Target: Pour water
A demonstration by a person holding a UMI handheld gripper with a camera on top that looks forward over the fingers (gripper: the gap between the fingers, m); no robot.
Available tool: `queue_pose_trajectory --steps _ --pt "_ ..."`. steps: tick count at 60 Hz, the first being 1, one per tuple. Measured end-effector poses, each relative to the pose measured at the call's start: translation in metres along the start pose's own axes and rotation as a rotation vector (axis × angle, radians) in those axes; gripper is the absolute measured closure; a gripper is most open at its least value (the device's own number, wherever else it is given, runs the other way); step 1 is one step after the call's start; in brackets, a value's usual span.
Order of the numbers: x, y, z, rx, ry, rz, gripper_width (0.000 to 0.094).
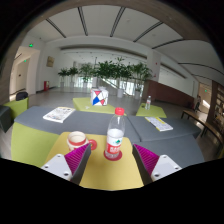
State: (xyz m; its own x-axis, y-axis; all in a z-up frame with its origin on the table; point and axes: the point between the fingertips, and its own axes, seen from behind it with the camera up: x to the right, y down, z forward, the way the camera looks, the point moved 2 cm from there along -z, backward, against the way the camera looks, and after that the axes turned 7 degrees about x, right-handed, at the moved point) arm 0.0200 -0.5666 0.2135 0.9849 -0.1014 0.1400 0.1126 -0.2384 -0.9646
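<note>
A clear plastic water bottle (115,135) with a red cap and a red-and-white label stands upright on a red coaster on a yellow placemat (105,168). A pink cup (77,139) stands on its own red coaster to the bottle's left. My gripper (113,162) is open. Its two fingers with magenta pads (78,161) sit low on either side of the placemat. The bottle stands just ahead of them, roughly midway, with wide gaps at both sides. Nothing is held.
The grey table (55,120) carries more yellow-green placemats, a small patterned carton (99,97) further back and a second small bottle (148,102) at the far right. Green plants (110,70) line the back of the hall. Chairs stand at the table's sides.
</note>
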Motion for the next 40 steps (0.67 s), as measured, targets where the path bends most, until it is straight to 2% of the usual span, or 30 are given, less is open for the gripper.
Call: queue_pose_trajectory --steps 19,40 --pt "-0.006 -0.022 -0.113 0.044 0.008 0.019 0.0081" --pt "-0.011 -0.002 -0.155 0.043 0.008 0.032 0.008"
